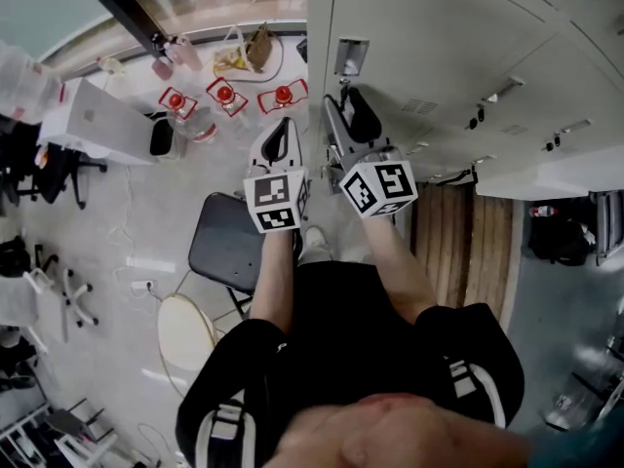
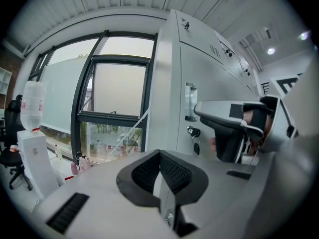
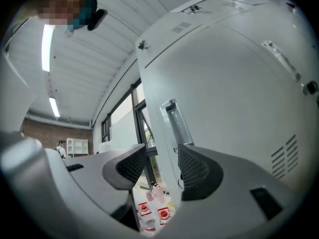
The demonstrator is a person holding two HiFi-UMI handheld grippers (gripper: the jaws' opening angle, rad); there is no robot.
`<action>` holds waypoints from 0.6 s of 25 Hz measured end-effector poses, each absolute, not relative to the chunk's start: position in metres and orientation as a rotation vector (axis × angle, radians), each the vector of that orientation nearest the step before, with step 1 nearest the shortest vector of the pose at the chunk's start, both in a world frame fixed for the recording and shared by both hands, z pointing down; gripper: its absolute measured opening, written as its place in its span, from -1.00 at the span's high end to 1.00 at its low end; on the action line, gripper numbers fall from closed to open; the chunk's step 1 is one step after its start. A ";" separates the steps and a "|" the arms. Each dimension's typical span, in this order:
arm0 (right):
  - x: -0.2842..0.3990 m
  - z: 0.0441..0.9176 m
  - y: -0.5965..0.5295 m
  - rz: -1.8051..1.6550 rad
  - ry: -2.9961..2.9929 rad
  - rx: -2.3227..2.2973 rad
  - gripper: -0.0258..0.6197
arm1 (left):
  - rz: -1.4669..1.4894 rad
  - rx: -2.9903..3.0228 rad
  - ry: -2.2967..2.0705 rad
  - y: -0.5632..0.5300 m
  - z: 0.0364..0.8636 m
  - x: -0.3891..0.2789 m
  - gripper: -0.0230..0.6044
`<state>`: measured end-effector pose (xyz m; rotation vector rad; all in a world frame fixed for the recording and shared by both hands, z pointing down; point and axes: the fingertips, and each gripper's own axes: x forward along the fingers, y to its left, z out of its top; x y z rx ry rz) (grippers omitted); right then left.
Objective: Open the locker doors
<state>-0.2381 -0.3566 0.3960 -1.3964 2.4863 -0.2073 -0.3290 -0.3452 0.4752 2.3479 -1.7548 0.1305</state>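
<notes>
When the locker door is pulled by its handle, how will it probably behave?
The locker door looks like painted sheet metal, so it is probably stiff and fairly light. Its handle looks smooth and shiny, so a grip might slip.

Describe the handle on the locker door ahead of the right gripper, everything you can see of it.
The handle is a narrow upright pull, silvery like metal, near the left edge of the pale grey locker door, which looks shut. A small dark lock sits just below it. Nothing touches it: the right gripper is short of it, jaws apart, nothing between them.
</notes>
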 end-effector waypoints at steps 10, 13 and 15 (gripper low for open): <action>-0.250 0.367 -0.378 0.131 2.609 -1.635 0.32 | 0.073 2.304 -1.790 -0.341 0.473 -0.355 0.90; -0.253 0.368 -0.383 0.157 2.625 -1.674 0.32 | 0.062 2.293 -1.802 -0.342 0.472 -0.362 0.90; -0.256 0.368 -0.386 0.164 2.631 -1.692 0.32 | 0.057 2.288 -1.808 -0.343 0.471 -0.367 0.90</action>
